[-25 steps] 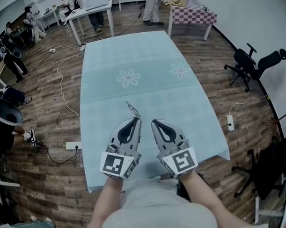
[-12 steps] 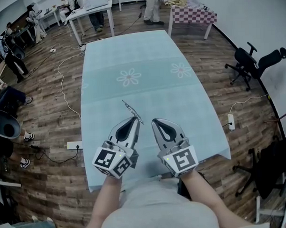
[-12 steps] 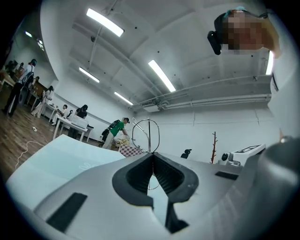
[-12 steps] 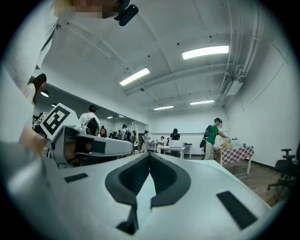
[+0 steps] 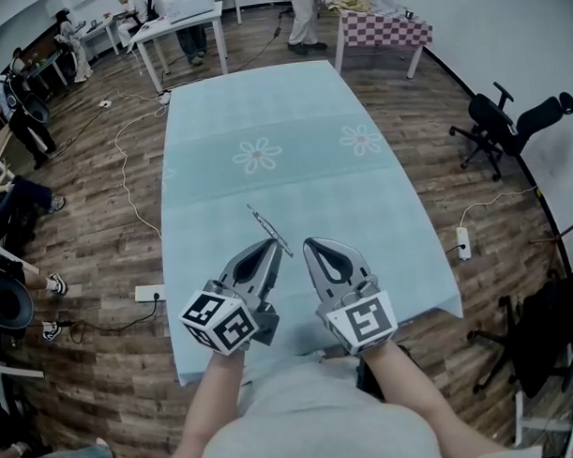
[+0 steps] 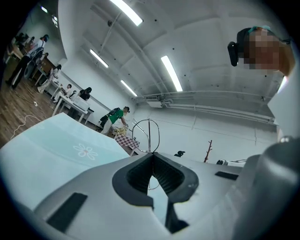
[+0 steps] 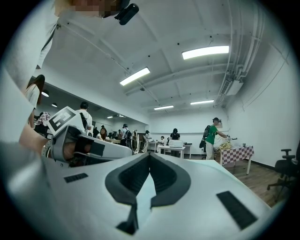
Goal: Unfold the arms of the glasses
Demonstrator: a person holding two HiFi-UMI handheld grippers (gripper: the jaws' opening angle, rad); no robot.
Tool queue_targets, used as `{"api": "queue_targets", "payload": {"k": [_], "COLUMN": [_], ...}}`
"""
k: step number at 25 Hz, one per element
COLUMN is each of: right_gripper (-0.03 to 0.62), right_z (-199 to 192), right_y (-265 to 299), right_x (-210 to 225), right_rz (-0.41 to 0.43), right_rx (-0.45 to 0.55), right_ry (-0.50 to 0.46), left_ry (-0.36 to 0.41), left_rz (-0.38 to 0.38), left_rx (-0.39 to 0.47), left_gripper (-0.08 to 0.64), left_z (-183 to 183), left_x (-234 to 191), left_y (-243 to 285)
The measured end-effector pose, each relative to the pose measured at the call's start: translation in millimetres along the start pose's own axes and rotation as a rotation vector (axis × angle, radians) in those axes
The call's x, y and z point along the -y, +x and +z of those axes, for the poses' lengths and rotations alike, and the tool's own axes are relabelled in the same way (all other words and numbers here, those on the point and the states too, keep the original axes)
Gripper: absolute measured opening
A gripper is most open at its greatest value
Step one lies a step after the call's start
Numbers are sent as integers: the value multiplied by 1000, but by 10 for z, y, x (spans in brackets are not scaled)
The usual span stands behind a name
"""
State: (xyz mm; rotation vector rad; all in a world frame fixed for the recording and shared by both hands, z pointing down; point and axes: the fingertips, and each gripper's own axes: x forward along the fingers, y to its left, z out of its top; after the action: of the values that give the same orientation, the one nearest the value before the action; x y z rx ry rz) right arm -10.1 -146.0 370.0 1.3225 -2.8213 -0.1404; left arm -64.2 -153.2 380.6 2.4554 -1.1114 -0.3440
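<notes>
the left tool [image 5: 273, 243] has rolled since a second ago: its marker cube [image 5: 219, 321] now tips out to the left, and the glasses [image 5: 268, 230] in its tip have swung round with it, while the right tool [image 5: 311, 243] has kept its place.

head view: both tools sit side by side low over the near end of the worktop [image 5: 264, 111], tips close together but not touching. the worktop wears a pale blue cloth with flower prints [image 5: 258, 157] further up. the glasses are a thin wire frame, poking out of the left tool's tip and slanting up to the left, held clear above the cloth. a black office chair [image 5: 497, 124] stands off to the right on the wood floor.

left gripper view: the left tool [image 6: 152, 155] is clamped on the glasses [image 6: 149, 133], dark pads pinched on the thin wire, one round rim standing up above the tip. the blue worktop [image 6: 56, 140] runs away on the left.

right gripper view: the right tool [image 7: 150, 157] is closed, pads together right up to the tip, nothing between them. the left tool [image 7: 93, 149] shows just to its left, with the marker cube [image 7: 61, 119] above it.
</notes>
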Motion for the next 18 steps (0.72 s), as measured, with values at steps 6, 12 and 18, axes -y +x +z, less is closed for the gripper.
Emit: {"api": "queue_targets", "payload": {"k": [6, 12, 18], "right_gripper": [8, 8, 8], "right_z": [4, -15, -46], "right_y": [7, 45, 36], "right_x": [14, 16, 32], "right_rz": [-1, -8, -8], "right_rx": [-2, -12, -19], "right_ry": [5, 15, 22], "left_ry": [-149, -308, -436], "left_rz": [-25, -51, -59], "left_rx": [2, 16, 33], "left_gripper": [11, 11, 11], "left_z": [3, 45, 46], "left_x": [-32, -124, -167], "left_y": [-6, -44, -69]}}
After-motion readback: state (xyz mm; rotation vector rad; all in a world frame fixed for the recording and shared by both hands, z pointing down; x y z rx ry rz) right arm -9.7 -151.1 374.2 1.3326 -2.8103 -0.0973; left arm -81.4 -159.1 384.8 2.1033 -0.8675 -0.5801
